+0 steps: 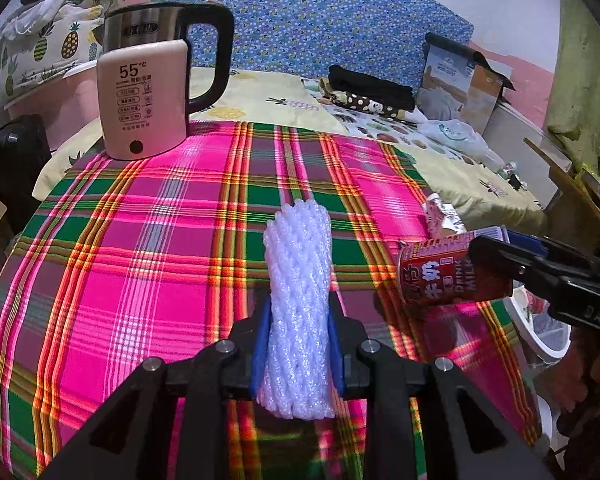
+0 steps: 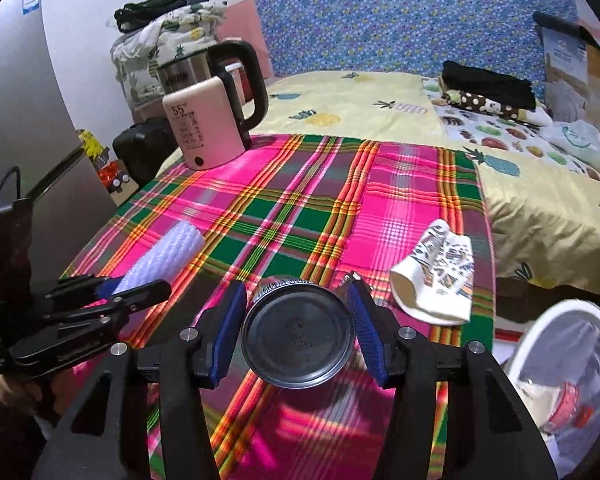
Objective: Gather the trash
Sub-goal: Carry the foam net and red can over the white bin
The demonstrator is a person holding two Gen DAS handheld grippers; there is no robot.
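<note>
Foam netting (image 1: 298,300) sits clenched in the left tool (image 1: 298,344); milk can (image 2: 298,338) in the right tool (image 2: 298,332) could slip, gripped only near its base.

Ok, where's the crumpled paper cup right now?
The crumpled paper cup lies on its side on the plaid cloth near the cloth's right edge, just right of the right gripper holding the milk can, with the white bin beyond it.

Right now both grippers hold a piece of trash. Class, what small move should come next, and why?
Probably swing the right gripper rightward over the white bin and drop the can. The can is already clamped between its fingers, the bin sits just off the table's right edge, and the crumpled paper cup is not yet collected.
</note>
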